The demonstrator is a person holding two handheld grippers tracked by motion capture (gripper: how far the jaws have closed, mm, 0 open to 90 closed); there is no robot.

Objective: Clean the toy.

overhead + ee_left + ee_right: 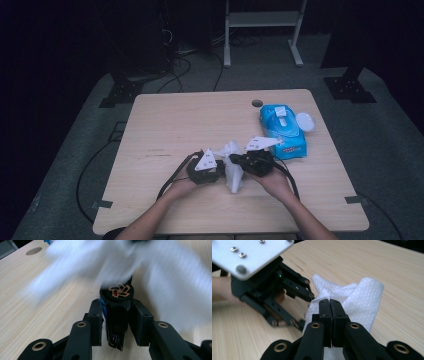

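Left gripper (116,315) clamps a black bottle (117,315), right gripper (329,315) pinches a white wipe (362,297), over the wooden table (165,120).

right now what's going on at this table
A person at a wooden table works with a tool in each hand. The left tool is clamped on a small black object with a round patterned cap; what it is can't be told. The right tool is shut on a white wipe and holds it up against the object, as if wiping it. A blue pack of wipes lies at the table's far right with its lid open.
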